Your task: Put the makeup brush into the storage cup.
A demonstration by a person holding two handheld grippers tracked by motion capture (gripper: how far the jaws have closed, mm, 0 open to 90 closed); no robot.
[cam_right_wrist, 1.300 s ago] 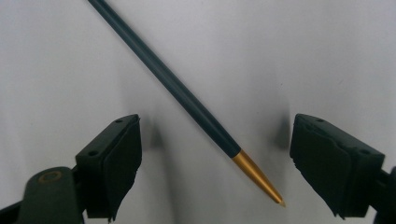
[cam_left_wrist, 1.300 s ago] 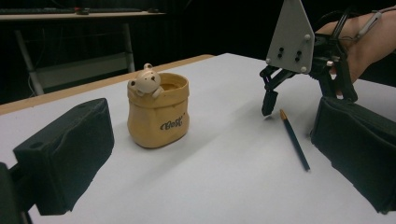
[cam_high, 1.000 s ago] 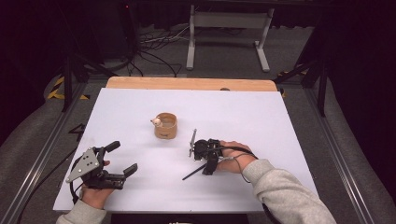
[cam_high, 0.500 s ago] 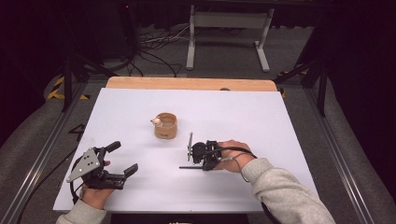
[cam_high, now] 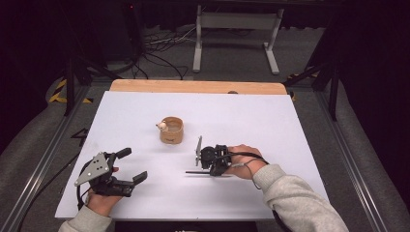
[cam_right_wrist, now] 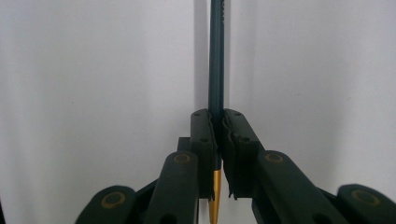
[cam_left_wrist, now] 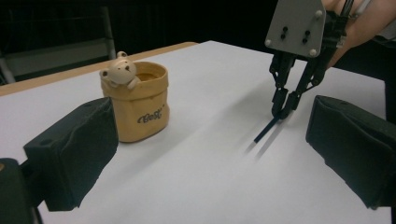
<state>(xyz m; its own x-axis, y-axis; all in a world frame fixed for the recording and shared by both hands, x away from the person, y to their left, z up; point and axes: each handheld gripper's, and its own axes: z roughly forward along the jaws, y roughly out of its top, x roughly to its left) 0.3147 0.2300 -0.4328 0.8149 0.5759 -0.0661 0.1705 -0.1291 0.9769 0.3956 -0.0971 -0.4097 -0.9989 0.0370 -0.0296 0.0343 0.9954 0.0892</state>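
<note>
My right hand-held gripper (cam_high: 197, 164) lies low over the white bench (cam_high: 270, 121), wrist turned sideways, its jaws having just closed on the thin dark-green pencil (cam_right_wrist: 216, 60), which lies flat near the tan bear-trimmed pot (cam_high: 171, 129). My left hand-held gripper (cam_high: 130, 166) rests at the front-left, jaws wide, empty.

Grey sleeves (cam_high: 300, 198), black tools, grey plates (cam_high: 93, 169).

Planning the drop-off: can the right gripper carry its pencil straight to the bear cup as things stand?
Probably yes: bare table lies between the right gripper, shut on the pencil, and the cup.
</note>
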